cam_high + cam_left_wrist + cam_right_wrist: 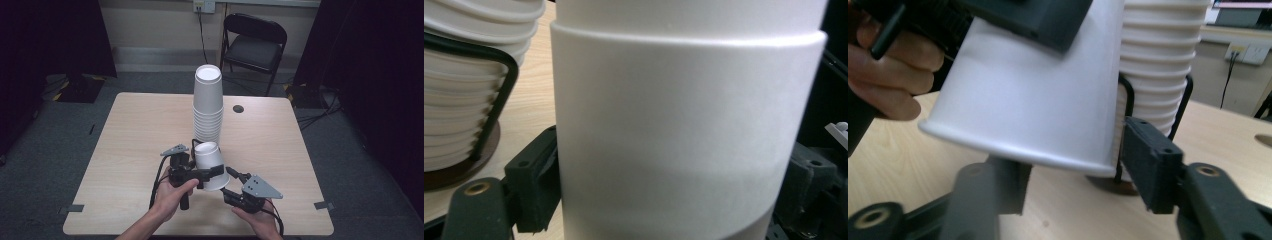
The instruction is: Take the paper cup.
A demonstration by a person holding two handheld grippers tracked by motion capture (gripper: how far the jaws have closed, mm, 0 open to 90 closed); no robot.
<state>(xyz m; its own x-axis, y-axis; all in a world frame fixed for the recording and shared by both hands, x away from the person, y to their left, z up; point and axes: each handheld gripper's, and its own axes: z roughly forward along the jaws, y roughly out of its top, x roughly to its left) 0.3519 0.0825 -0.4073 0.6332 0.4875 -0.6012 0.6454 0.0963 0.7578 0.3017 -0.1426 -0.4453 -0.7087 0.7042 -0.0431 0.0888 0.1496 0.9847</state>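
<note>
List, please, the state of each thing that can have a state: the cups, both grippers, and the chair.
Single cup: upside down, tilted, lifted off the table.
Left gripper: shut on the single cup.
Right gripper: jaws around the cup's rim, not pressing; open.
Cup stack: upright in its wire holder, cups upside down.
Folding chair: unfolded, empty.

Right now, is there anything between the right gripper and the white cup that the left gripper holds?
Nothing visible. The right gripper has its open jaws at either side of the white paper cup's rim, with only air between; the left gripper clamps that cup higher up.
</note>
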